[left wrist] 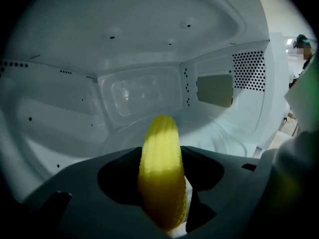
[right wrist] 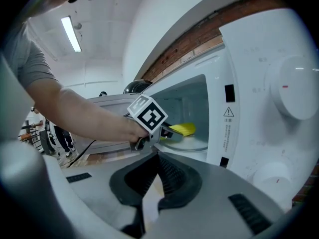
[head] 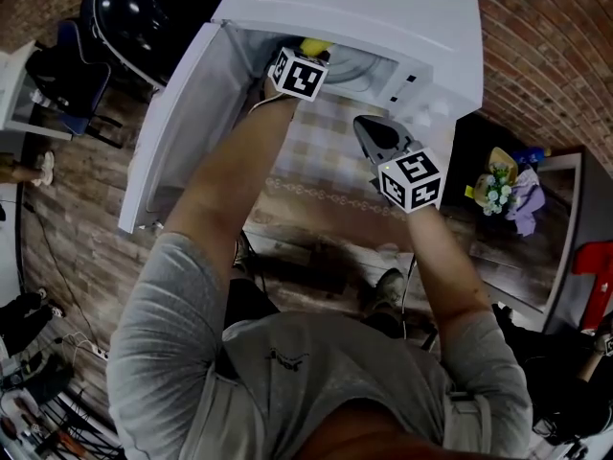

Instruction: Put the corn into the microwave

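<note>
Left gripper view | left gripper [left wrist: 160, 151] clamps yellow ribbed corn cob [left wrist: 159, 183], tip toward 12 o'clock | only right gripper view shows right gripper [right wrist: 158, 159] closed, empty

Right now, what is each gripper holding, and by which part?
The left gripper holds the corn by its near end, tip pointing into the microwave. The right gripper is shut and empty.

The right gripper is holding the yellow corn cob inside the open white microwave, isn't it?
No, the left gripper holds the yellow corn cob inside the open white microwave; the left gripper view shows it between those jaws.
</note>
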The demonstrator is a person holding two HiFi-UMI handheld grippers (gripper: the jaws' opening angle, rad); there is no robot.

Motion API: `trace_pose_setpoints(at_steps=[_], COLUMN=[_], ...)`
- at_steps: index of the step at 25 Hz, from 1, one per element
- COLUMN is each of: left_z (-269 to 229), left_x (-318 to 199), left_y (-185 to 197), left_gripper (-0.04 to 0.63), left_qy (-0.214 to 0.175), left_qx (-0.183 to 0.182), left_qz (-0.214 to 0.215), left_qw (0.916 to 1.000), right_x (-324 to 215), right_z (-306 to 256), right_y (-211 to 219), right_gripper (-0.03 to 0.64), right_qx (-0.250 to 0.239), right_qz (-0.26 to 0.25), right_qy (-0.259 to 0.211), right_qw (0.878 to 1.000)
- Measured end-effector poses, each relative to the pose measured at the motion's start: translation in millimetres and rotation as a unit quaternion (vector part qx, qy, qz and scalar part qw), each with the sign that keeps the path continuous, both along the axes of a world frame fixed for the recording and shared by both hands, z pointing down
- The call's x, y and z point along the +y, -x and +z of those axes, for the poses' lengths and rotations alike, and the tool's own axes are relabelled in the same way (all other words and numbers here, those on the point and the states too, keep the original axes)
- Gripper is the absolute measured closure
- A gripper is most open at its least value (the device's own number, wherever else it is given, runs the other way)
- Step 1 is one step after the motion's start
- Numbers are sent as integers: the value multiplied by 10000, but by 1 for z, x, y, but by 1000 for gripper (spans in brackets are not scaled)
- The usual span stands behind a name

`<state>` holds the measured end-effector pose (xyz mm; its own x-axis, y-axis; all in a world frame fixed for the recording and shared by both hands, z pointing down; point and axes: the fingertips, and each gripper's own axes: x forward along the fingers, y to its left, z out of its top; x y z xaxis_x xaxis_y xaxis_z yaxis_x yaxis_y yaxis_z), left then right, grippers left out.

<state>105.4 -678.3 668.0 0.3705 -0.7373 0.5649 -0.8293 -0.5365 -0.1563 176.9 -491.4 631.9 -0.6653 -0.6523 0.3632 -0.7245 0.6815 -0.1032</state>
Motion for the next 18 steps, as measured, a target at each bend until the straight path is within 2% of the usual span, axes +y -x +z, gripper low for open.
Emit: trace_pose_setpoints(at_steps=[6, 11, 18], left_z=[1, 2, 3], left_x=[-1, 1, 6], left_y=[1, 3, 7], left_gripper=[347, 292, 281], left_qy=[205, 307, 397], left_qx=[59, 107, 120], left_qz=[-35, -45, -52], left_qw=[9998, 9995, 9991], right_x=[1, 1, 2], right_z=[-9, -15, -21], right_y=[-2, -4, -4], right_gripper=[598, 599, 598], right_qx=[-1, 35, 48], right_qz=[5, 33, 50], right_qy=[-36, -52, -38], right_qw=[10000, 10000, 10000])
